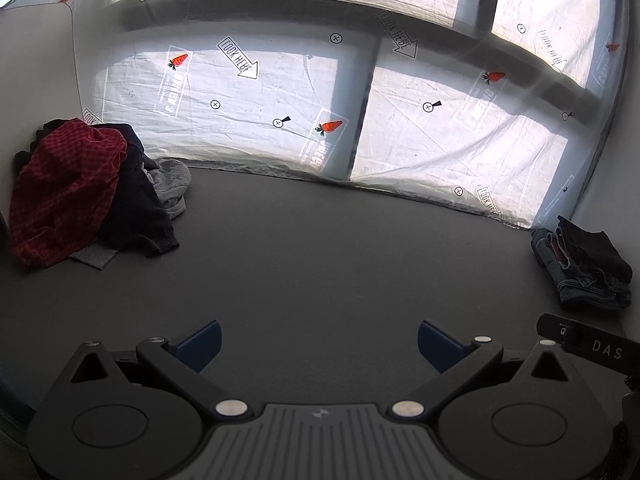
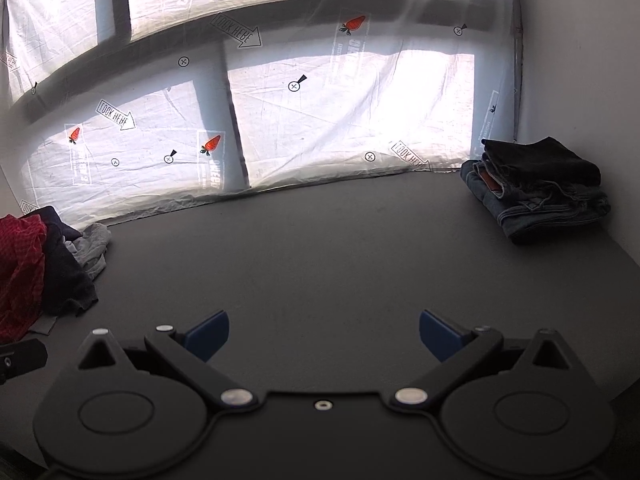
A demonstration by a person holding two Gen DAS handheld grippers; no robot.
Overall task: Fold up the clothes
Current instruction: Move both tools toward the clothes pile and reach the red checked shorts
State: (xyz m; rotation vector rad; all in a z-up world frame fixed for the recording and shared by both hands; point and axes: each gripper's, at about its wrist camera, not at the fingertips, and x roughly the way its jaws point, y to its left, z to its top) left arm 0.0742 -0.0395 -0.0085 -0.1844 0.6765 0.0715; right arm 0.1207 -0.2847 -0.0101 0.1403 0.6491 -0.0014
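A heap of unfolded clothes lies at the far left of the dark grey table (image 1: 320, 260): a red checked garment (image 1: 64, 196) on top, a dark garment (image 1: 136, 208) beside it, and a light grey one (image 1: 174, 184) behind. The heap also shows in the right wrist view (image 2: 36, 268). A stack of folded clothes (image 1: 584, 268), jeans under a black piece, sits at the far right, also in the right wrist view (image 2: 540, 188). My left gripper (image 1: 319, 344) is open and empty above bare table. My right gripper (image 2: 324, 336) is open and empty too.
A white printed sheet (image 1: 280, 112) with carrots and "LOOK HERE" arrows hangs behind the table, backlit by a window. White side walls (image 2: 580, 60) close in left and right. The right gripper's body (image 1: 588, 346) shows at the left view's right edge.
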